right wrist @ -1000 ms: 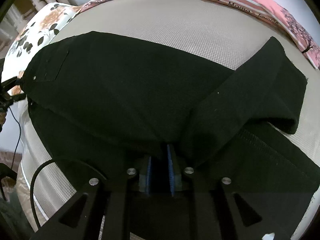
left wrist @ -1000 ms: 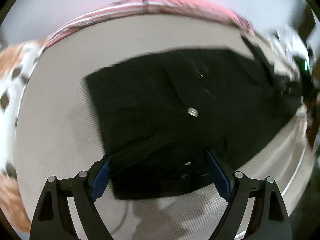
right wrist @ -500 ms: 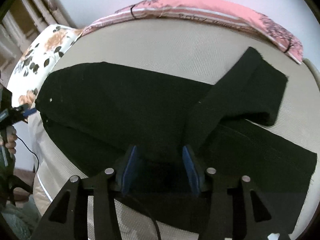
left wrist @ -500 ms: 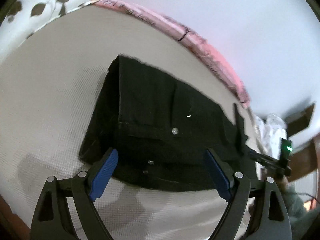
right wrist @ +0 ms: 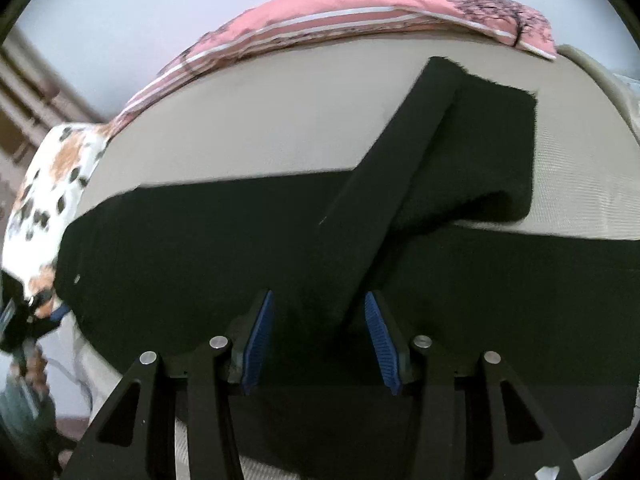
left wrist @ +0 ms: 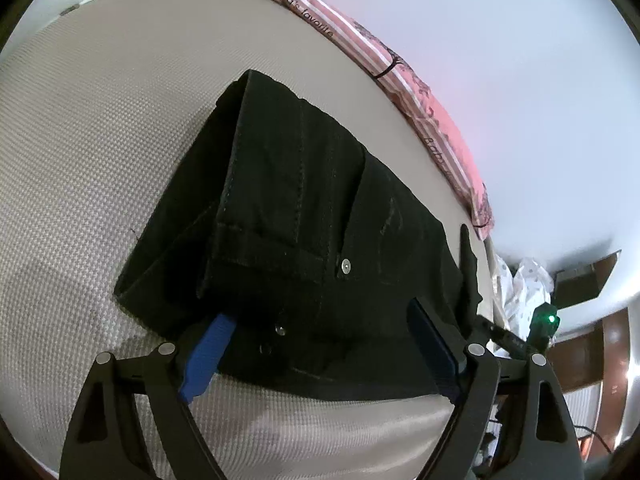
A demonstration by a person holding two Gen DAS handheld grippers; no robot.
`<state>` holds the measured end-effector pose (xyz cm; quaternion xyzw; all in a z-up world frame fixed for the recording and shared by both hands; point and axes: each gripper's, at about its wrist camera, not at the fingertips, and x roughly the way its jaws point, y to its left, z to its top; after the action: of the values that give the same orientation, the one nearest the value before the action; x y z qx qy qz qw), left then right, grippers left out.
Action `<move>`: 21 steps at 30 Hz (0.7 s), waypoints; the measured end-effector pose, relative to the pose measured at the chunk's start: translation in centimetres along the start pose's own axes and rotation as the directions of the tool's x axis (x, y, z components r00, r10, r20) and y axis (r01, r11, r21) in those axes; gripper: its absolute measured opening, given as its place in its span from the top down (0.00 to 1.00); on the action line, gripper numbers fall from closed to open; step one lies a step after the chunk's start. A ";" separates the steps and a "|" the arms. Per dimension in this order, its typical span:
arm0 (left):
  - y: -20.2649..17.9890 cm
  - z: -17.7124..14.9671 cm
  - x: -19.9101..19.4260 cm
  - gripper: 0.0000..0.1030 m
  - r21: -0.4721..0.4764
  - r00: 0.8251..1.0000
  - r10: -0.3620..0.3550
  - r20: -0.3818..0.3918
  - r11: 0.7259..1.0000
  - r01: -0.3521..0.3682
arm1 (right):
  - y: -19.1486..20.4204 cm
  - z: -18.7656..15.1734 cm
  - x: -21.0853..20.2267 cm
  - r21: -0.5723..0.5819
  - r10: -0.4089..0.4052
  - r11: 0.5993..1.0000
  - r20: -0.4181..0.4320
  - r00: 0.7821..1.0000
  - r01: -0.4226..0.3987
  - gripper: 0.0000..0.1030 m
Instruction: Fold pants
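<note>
Left gripper [left wrist: 320,344]: jaws spread wide, nothing clamped, blue pads either side of the waist end of the black pants [left wrist: 304,216]. Right gripper [right wrist: 318,336]: jaws parted, released, a fold of the pants [right wrist: 280,248] lying between the pads. The pants lie on the beige mattress [left wrist: 80,152], one leg doubled back toward 1 o'clock in the right wrist view. Pink striped cloth [right wrist: 360,12] runs along the far edge at 12 o'clock.

A beige mattress [left wrist: 100,128] fills mid-frame; a pink striped blanket [right wrist: 360,20] is seen along its upper edge, floral bedding [right wrist: 44,184] at left.
</note>
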<state>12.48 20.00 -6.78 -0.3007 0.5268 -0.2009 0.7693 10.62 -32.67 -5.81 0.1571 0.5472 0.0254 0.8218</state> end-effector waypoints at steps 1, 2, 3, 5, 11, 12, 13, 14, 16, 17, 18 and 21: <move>0.0 0.1 0.2 0.19 0.005 1.000 -0.012 0.016 1.000 0.012 | -0.3 0.3 0.3 0.007 -0.009 1.000 0.000 1.000 0.009 0.56; -0.1 0.2 0.5 0.21 -0.001 1.000 -0.007 0.016 1.000 0.007 | -0.5 0.8 0.8 0.018 -0.019 1.000 -0.005 1.000 0.019 0.56; 0.0 0.4 0.6 0.24 -0.009 1.000 0.005 0.020 1.000 -0.005 | -0.7 1.1 1.2 0.030 -0.016 0.999 -0.009 1.000 0.016 0.58; 0.1 0.8 0.9 0.47 -0.025 0.999 0.034 0.037 0.999 -0.033 | -1.1 1.3 1.7 0.054 0.017 0.998 -0.021 1.000 -0.016 0.70; 1.0 1.3 1.4 0.73 -0.017 0.997 0.081 0.021 0.997 -0.080 | -0.1 0.9 1.0 0.022 0.037 0.999 0.024 0.999 -0.037 0.93; 0.7 1.4 1.4 0.73 0.010 0.996 0.087 0.019 0.996 -0.088 | 0.1 0.7 0.4 0.015 0.030 0.999 0.039 0.999 -0.031 0.94; 0.6 1.4 1.2 0.74 0.031 0.996 0.090 0.020 0.995 -0.091 | 0.2 0.6 -0.2 0.014 0.028 0.999 0.049 0.998 -0.029 0.94; 0.2 1.5 1.1 0.74 0.067 0.995 0.095 0.015 0.993 -0.096 | 0.3 0.4 -1.1 0.016 0.022 1.000 0.062 0.998 -0.023 0.94; -0.8 1.9 1.4 0.74 0.185 0.994 0.112 -0.008 0.977 -0.109 | 0.3 -0.2 -2.7 0.014 0.004 1.000 0.088 0.996 -0.005 0.94; -1.1 2.0 1.3 0.74 0.236 0.991 0.133 -0.003 0.963 -0.129 | 0.3 -0.6 -3.5 0.018 -0.004 1.000 0.099 0.995 0.002 0.95; -1.4 2.2 1.4 0.74 0.289 0.988 0.156 -0.005 0.946 -0.148 | 0.3 -0.9 -4.0 0.024 -0.004 1.000 0.101 0.995 0.002 0.95; -1.8 2.7 1.8 0.74 0.368 0.982 0.185 -0.039 0.916 -0.158 | 0.2 -2.4 -5.1 0.038 -0.011 0.999 0.096 0.995 0.007 0.95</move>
<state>15.70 18.21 -6.12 -0.0985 0.5324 -0.2375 0.8065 6.44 -33.04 -2.01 0.1711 0.5081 0.0040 0.8441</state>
